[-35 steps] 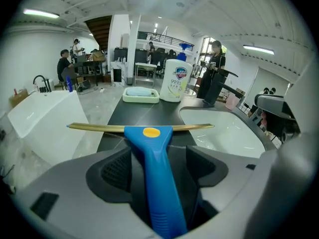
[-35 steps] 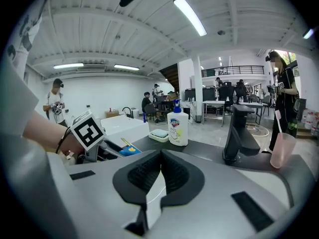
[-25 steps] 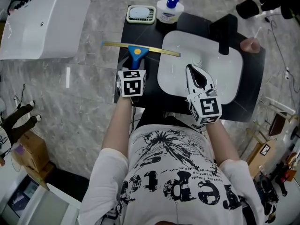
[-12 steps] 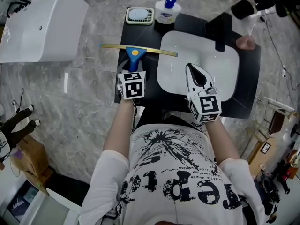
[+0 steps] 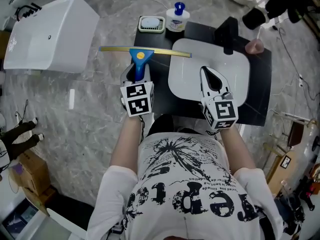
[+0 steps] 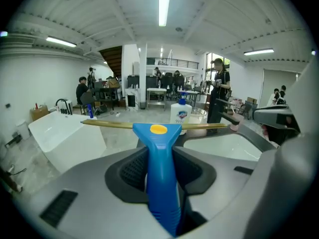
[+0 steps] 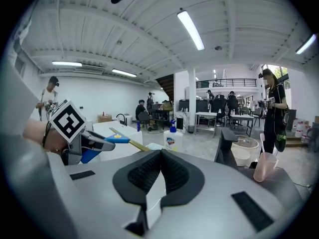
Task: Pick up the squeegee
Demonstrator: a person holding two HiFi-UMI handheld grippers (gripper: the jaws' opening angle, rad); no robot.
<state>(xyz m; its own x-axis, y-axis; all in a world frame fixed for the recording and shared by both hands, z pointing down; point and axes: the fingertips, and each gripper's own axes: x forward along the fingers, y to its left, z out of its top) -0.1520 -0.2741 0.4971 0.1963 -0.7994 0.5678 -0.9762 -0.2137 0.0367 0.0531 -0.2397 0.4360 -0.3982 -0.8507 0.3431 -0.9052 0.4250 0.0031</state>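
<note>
Left gripper [image 5: 136, 75] jaws clamp the squeegee [image 5: 141, 55] by its blue handle, over the counter [image 5: 260, 86] edge. It is probably light, stiff and slick, so the handle is the best hold. Right gripper [image 5: 212, 81] jaws are closed and empty.

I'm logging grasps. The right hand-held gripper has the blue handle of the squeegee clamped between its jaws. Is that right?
Not quite: it is the left hand-held gripper that has the blue handle of the squeegee clamped between its jaws, as the left gripper view shows. The right hand-held gripper holds nothing.
</note>
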